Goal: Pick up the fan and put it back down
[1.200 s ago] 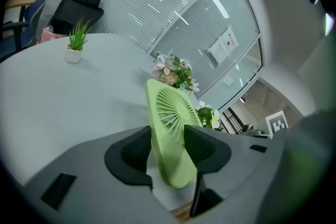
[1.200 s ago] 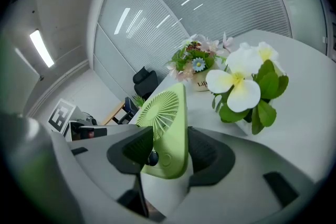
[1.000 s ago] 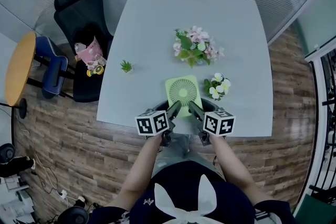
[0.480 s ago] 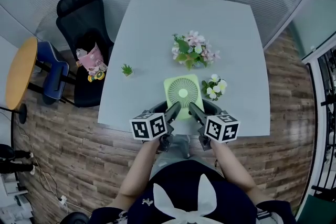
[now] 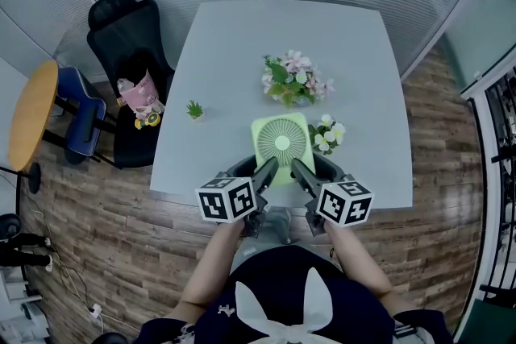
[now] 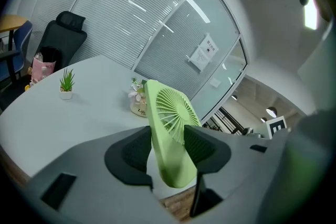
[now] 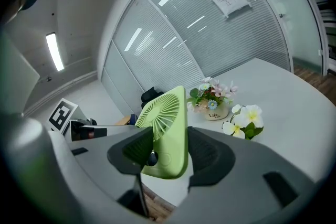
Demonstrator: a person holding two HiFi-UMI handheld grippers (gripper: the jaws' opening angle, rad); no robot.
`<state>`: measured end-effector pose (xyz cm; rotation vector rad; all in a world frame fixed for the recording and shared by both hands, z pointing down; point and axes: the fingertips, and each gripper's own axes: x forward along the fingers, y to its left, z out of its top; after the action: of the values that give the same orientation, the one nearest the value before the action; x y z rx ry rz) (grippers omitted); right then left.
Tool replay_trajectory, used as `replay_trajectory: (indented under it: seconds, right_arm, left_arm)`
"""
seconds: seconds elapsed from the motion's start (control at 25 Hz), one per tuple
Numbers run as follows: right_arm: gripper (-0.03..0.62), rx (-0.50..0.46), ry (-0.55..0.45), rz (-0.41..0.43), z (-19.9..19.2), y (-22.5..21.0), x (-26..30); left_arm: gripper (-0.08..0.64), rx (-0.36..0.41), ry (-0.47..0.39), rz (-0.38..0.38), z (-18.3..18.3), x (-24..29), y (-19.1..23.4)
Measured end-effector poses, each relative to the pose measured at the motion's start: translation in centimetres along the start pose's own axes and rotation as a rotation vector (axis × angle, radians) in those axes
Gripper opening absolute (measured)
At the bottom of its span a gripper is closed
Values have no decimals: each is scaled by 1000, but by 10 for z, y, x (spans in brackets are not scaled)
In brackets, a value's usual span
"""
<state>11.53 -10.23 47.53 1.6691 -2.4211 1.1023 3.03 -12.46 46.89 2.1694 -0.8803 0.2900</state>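
Observation:
A light green square fan (image 5: 281, 142) with a round grille hangs above the near edge of the grey table (image 5: 234, 52). My left gripper (image 5: 265, 167) is shut on its lower left corner, my right gripper (image 5: 297, 167) on its lower right corner. In the left gripper view the fan (image 6: 169, 123) stands edge-on between the dark pads (image 6: 137, 150), and the left gripper (image 6: 168, 148) clamps it. In the right gripper view the fan (image 7: 168, 128) sits the same way in the right gripper (image 7: 170, 150), tilted slightly.
A pot of pink flowers (image 5: 294, 80) stands beyond the fan, white flowers (image 5: 327, 133) lie just to its right, and a tiny potted plant (image 5: 194, 109) is at the left. A black office chair (image 5: 121, 52), a blue chair (image 5: 81, 113) and an orange round table (image 5: 32, 109) stand left of the table.
Both grippers have risen together with the fan between them, so the marker cubes look larger and nearer the camera. The fan has come up off the table's near edge.

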Motion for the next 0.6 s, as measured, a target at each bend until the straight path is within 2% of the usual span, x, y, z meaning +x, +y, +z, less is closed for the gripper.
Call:
replay_trajectory:
  seconds: [0.28,0.6]
  right_arm:
    - [207,-6,6,5,-5,5,0]
    - [206,-24,41,47,-14,22,15]
  left_arm:
    - [207,-7,-3,1,-4,-6,3]
    - [207,-42,-28,39,-5,-23,22]
